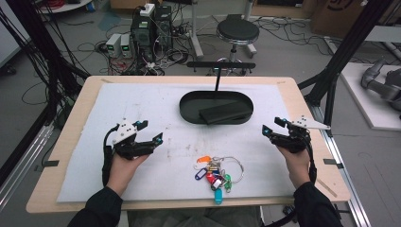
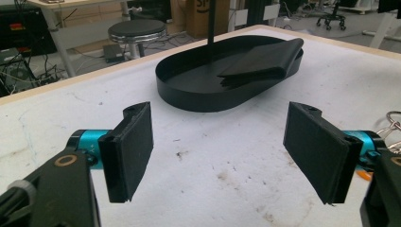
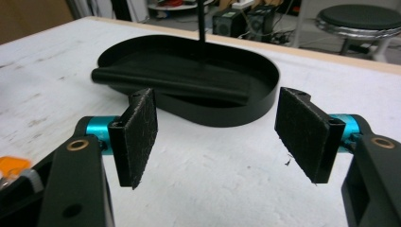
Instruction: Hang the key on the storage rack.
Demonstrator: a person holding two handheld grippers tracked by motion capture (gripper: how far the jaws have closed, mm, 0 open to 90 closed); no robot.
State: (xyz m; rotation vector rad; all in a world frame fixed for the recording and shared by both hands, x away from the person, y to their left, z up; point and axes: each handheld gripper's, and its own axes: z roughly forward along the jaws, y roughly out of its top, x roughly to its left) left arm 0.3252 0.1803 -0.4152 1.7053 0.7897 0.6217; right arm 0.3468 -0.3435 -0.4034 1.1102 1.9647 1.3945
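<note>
While both grippers, left [image 1: 150, 132] and right [image 1: 271, 126], gape empty beside the tray [image 1: 189, 111], the floppy, jangly keys [image 1: 215, 172] nearer the person likely lift best by the ring.

bare mat [image 1: 156, 113] between both grippers; keys [image 1: 215, 174] and tray [image 1: 189, 109] obstruct.

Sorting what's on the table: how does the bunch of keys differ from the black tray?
The bunch of keys is multicoloured, with bright tags on metal rings; the black tray is plain black. The keys sprawl near the table's front edge; the tray sits farther back, holding a dark folded item. Both rest on the white mat, untouched.
</note>
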